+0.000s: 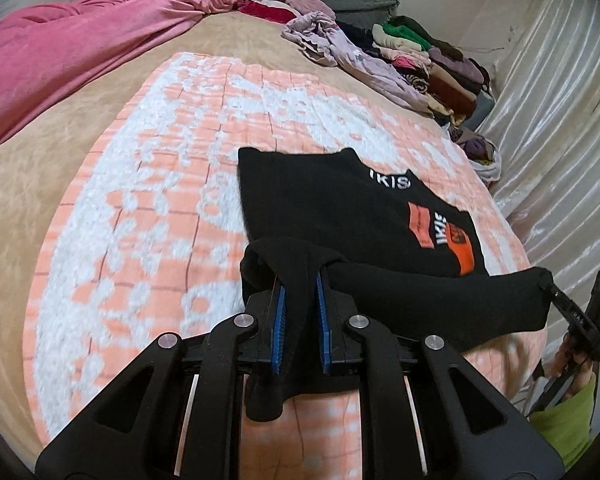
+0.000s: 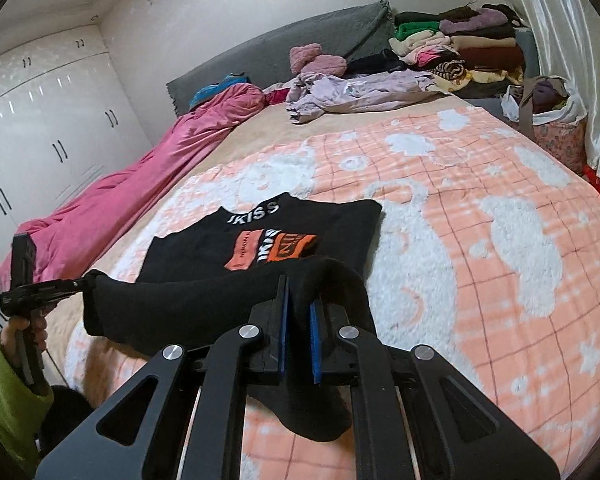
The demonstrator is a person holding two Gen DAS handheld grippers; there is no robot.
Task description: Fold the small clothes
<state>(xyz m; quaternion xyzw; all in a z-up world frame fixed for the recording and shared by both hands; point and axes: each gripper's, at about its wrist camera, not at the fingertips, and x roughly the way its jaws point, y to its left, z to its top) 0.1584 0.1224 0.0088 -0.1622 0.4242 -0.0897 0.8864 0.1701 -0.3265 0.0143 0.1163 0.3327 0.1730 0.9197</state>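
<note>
Black top [image 1: 332,204] lies on the peach blanket [image 1: 148,184] near the bed's near edge, print side up, its near hem lifted clear and stretched between both tools. Left tool [image 1: 300,300] clamped on one hem corner, cloth bunched between the blue pads [image 1: 279,320]. Right tool [image 2: 298,312] clamped on the other corner. Pink duvet [image 2: 140,184] along the far side; clothes pile [image 2: 452,52] at the headboard corner.

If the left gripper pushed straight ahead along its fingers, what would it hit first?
Probably the flat front of the black top, near its orange print. The left gripper is shut on the top's near edge, aimed down toward the peach blanket. Depth in this fisheye view is uncertain.
</note>
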